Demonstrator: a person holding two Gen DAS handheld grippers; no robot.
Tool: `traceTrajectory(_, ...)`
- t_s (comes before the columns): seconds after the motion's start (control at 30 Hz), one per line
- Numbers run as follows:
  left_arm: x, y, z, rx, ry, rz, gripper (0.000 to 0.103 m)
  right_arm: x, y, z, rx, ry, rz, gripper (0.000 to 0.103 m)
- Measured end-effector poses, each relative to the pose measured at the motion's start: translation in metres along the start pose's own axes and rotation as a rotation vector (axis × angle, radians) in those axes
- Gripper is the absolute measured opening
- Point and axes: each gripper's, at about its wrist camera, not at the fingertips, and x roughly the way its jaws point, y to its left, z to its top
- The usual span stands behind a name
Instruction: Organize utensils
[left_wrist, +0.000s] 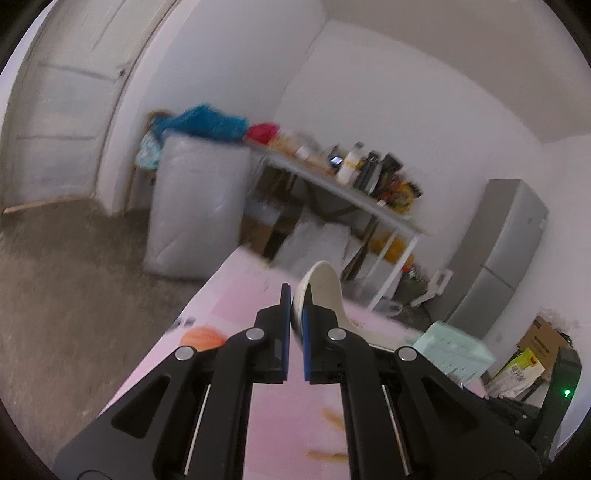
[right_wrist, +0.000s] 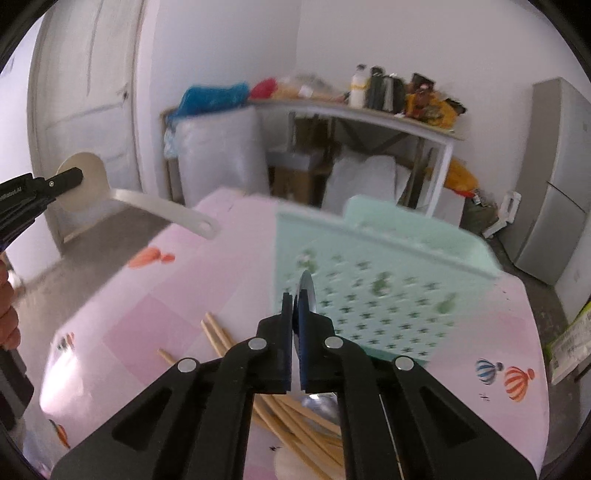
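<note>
My left gripper (left_wrist: 295, 299) is shut on the bowl of a white plastic spoon (left_wrist: 325, 291) and holds it in the air above the pink table (left_wrist: 236, 295). The right wrist view shows that spoon (right_wrist: 147, 201) at the left, handle pointing right, with the left gripper (right_wrist: 70, 177) on it. My right gripper (right_wrist: 295, 304) is shut on a metal spoon (right_wrist: 307, 286), whose bowl (right_wrist: 321, 402) shows below the fingers. It hovers at the near edge of a mint green perforated basket (right_wrist: 388, 266). Several wooden chopsticks (right_wrist: 221, 339) lie on the table under the right gripper.
The basket also shows at the right of the left wrist view (left_wrist: 454, 350). Behind the table stand a wrapped mattress (right_wrist: 218, 155), a cluttered white shelf table (right_wrist: 369, 114) and a grey fridge (right_wrist: 557, 177). A door (right_wrist: 88, 110) is at the left. The floor is grey.
</note>
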Motion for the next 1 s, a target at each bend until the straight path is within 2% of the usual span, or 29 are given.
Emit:
traceTrajectory(0.13, -0.004, -0.035, 0.024, 0.088, -0.063, -0.068, 0.004, -0.021, -0.024, 0.005, 0.074, -0.062, -0.008, 0.003)
traceTrajectory(0.23, 0.001, -0.064, 0.037, 0.175, -0.067, -0.101, 0.004, -0.035, -0.043, 0.007, 0.124, -0.106, -0.01, 0.003)
traceTrajectory(0.3, 0.008, -0.086, 0.041, 0.271, -0.055, -0.091, 0.004, -0.044, -0.054, 0.01, 0.151, -0.136, -0.005, 0.003)
traceTrajectory(0.53, 0.047, -0.156, 0.027, 0.656, 0.064, -0.03, 0.004, -0.065, -0.085, 0.02, 0.213, -0.224, 0.013, 0.003)
traceTrajectory(0.67, 0.071, -0.19, 0.013, 0.815, 0.134, -0.006, 0.004, -0.076, -0.102, 0.024, 0.252, -0.266, 0.036, 0.003)
traceTrajectory(0.8, 0.095, -0.206, 0.0, 0.867, 0.206, -0.008, 0.005, -0.086, -0.121, 0.028, 0.295, -0.3, 0.07, 0.003)
traceTrajectory(0.93, 0.119, -0.204, -0.007, 0.758, 0.328, -0.074, 0.01, -0.096, -0.141, 0.034, 0.347, -0.331, 0.127, 0.003)
traceTrajectory(1.0, 0.125, -0.198, -0.007, 0.698, 0.356, -0.1, 0.022, -0.101, -0.149, 0.039, 0.367, -0.345, 0.156, 0.003)
